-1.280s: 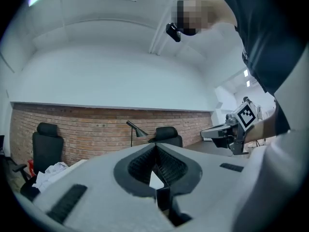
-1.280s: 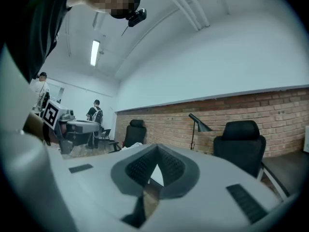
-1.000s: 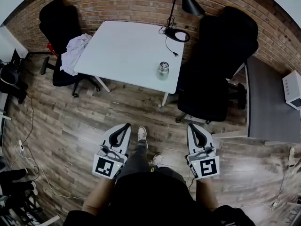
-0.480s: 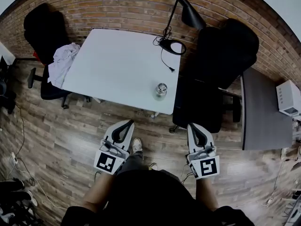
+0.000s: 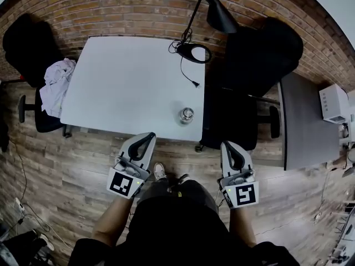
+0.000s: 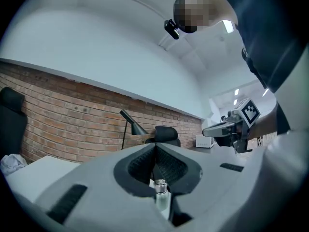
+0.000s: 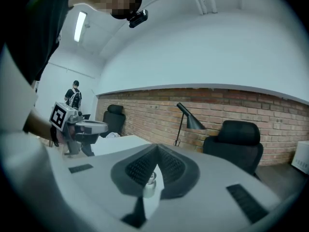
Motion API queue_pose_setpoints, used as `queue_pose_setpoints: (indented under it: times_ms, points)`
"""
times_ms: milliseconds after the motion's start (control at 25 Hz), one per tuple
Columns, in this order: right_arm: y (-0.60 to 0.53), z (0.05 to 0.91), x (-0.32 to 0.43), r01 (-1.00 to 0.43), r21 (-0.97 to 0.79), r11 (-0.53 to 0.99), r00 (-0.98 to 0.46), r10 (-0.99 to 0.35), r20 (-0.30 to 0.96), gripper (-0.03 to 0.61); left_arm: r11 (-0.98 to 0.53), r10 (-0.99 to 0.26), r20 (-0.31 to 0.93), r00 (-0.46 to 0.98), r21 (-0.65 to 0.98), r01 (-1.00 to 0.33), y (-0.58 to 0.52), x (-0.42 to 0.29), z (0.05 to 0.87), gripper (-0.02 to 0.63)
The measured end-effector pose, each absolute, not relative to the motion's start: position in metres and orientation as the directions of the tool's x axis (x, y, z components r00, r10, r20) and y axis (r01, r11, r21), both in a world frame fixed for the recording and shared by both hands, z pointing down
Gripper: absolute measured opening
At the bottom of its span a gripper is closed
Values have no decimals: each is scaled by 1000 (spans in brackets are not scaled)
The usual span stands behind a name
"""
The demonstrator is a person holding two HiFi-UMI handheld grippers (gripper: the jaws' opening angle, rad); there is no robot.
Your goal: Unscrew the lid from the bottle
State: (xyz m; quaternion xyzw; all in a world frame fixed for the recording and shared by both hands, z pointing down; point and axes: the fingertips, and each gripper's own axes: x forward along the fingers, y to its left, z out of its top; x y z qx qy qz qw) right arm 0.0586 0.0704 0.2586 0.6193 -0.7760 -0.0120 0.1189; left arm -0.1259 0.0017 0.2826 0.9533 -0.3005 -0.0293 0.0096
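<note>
Fingers [image 6: 137, 166] of the left gripper [image 5: 150, 136]: shut together, empty. Fingers [image 7: 137, 168] of the right gripper [image 5: 227, 146]: shut together, empty. The small silver-coloured bottle [image 5: 186, 117], lid [image 5: 186, 112] fitted, stands upright near the front edge of the white rectangular surface [image 5: 127, 76], ahead of both grippers and apart from them.

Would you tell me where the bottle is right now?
In the head view, the bottle stands on the white table near its front right corner, just ahead and right of the left gripper.
</note>
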Motion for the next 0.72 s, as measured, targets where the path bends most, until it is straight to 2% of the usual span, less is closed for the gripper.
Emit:
queue_pose_setpoints:
  times_ms: [160,360,520,720]
  points:
    - [61,270,78,-967,149,206,-175,-965,198,14,-835,-549,-12,836,62,-547,-7,-106,296,25]
    - [42,269,82,-961,142,238,-215,-964,160,14,-822,-570,-49,820,53,-568,-13,-91,280,25]
    - [28,273,84,-953,146,265,-241,-957,163,14,-817,-575,-5,818,52,-574,-18,-88,288,25]
    - [23,302,81,-937,134,323,-288,-930,228,14,-811,-582,36,812,52,-583,-25,-81,304,26]
